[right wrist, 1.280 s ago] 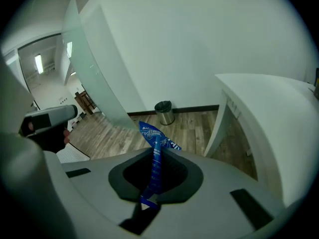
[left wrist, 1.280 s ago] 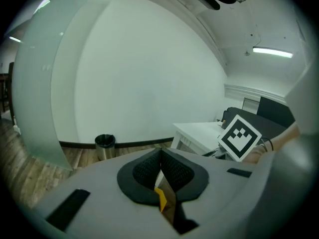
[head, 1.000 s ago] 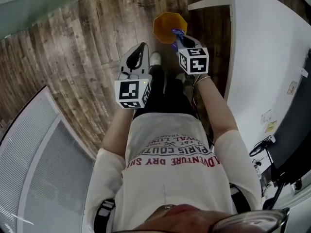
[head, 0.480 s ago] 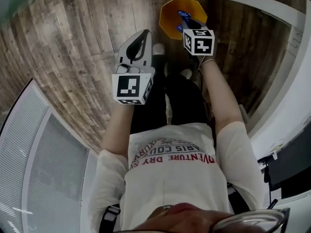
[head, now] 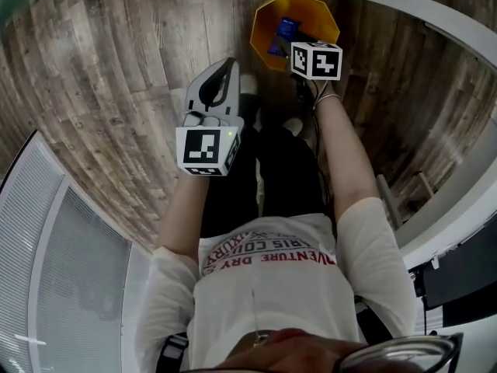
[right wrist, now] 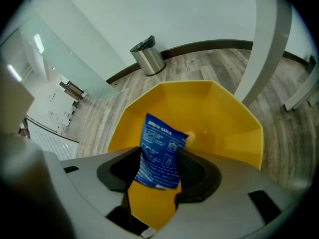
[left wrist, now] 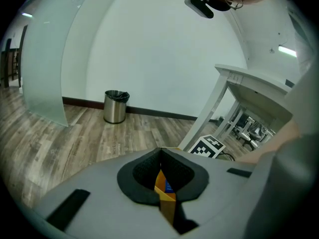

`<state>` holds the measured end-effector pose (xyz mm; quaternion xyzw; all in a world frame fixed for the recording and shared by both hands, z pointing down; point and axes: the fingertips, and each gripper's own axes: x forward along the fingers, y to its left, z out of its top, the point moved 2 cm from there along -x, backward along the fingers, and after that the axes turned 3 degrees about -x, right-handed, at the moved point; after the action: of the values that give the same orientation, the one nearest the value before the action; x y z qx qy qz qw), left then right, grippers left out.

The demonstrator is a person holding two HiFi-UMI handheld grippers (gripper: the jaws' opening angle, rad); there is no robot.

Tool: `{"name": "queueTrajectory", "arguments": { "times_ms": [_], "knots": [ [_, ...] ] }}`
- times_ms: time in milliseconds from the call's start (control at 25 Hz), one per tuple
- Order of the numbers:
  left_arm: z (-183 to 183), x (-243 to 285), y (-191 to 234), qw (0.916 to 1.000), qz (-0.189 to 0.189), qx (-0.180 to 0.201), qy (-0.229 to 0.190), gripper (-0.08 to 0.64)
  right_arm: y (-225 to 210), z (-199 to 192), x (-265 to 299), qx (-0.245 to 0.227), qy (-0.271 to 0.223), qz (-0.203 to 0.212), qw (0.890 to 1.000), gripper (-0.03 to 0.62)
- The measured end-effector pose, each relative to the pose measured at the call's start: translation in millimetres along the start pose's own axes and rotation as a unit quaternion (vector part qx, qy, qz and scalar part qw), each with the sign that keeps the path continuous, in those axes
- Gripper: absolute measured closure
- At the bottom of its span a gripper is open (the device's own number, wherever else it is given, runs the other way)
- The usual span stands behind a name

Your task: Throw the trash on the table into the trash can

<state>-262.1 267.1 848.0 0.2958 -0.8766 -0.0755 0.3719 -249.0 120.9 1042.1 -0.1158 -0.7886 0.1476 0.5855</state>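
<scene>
Right gripper [right wrist: 158, 158] just opened, blue packet [right wrist: 160, 141] between jaws, bin [right wrist: 224, 118] half-hidden; left gripper [left wrist: 160, 151] closed

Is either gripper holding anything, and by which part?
Nothing is gripped. The right gripper has just been opening its jaws; the blue packet is loose between them. The left gripper is shut, empty.

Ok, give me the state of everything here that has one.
Right tongs: open, jaws just been opening, blue printed packet loose between them.
Left tongs: shut, empty.
Yellow plastic trash bin: upright, open-topped.
Blue printed packet: ungripped, over the bin's opening.
Round steel trash can: upright, dark liner at rim.
</scene>
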Motion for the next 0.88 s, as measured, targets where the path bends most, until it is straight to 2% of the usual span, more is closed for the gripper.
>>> {"name": "queueTrajectory", "arguments": {
  "times_ms": [200, 400, 480, 520, 560, 600, 680, 800, 880],
  "knots": [
    [3, -2, 1, 1.0, 0.001, 0.005, 0.001, 0.537, 3, -9, 0, -0.023, 0.007, -0.002, 1.0, 0.314],
    [9, -7, -6, 1.0, -0.004, -0.002, -0.001, 0.537, 8, -10, -13, -0.019, -0.005, 0.0, 1.0, 0.313],
    [10, -9, -11, 1.0, -0.004, -0.002, 0.0, 0.537, 8, -6, -24, -0.024, -0.018, -0.014, 0.999, 0.318],
    [11, -11, -14, 1.0, -0.004, -0.003, 0.0, 0.537, 5, -1, -32, -0.026, -0.03, -0.034, 0.999, 0.363],
    [13, -13, -18, 1.0, -0.004, -0.005, 0.0, 0.537, 1, 4, -42, -0.028, -0.046, -0.062, 0.997, 0.487],
    [16, -16, -21, 1.0, -0.005, -0.007, -0.001, 0.537, -2, 10, -52, -0.033, -0.061, -0.087, 0.994, 0.56],
    [26, -23, -29, 0.9999, -0.004, -0.01, -0.004, 0.537, 4, 22, -74, -0.052, -0.085, -0.102, 0.99, 0.561],
    [50, -40, -45, 0.9997, -0.003, -0.019, -0.014, 0.537, 27, 41, -115, -0.072, -0.119, -0.082, 0.987, 0.566],
    [70, -56, -58, 0.9995, -0.004, -0.023, -0.02, 0.537, 43, 56, -150, -0.067, -0.145, -0.069, 0.985, 0.567]
  ]
}}
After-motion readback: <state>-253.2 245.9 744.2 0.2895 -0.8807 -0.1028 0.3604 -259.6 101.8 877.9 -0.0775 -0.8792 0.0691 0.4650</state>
